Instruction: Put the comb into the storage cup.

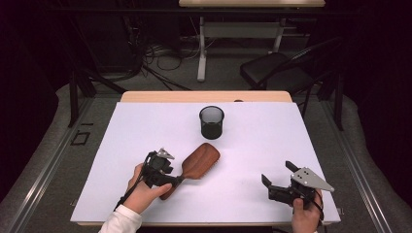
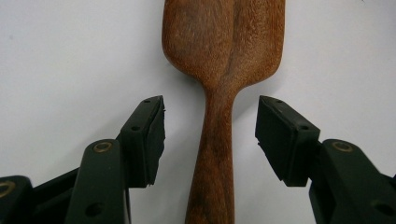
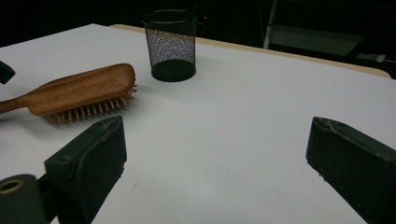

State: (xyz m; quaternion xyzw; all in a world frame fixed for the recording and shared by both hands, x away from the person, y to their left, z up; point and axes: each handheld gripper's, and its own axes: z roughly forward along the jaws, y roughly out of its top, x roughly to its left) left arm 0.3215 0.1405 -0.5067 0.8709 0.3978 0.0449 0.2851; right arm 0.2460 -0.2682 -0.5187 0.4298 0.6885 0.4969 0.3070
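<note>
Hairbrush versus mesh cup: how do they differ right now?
The hairbrush is brown wood and lies flat, bristles down; the mesh cup is black wire and stands upright. The hairbrush's handle sits between the left tongs; the mesh cup stands alone. Both rest on the white table.

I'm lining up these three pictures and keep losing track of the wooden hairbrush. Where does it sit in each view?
High view: the wooden hairbrush lies left of centre on the white table, handle toward the left claw.
Left gripper view: hairbrush top centre, handle running down between the open jaws, untouched.
Right gripper view: hairbrush at left, bristles down.
Shared landmark: the black mesh cup, in the high and right gripper views.
</note>
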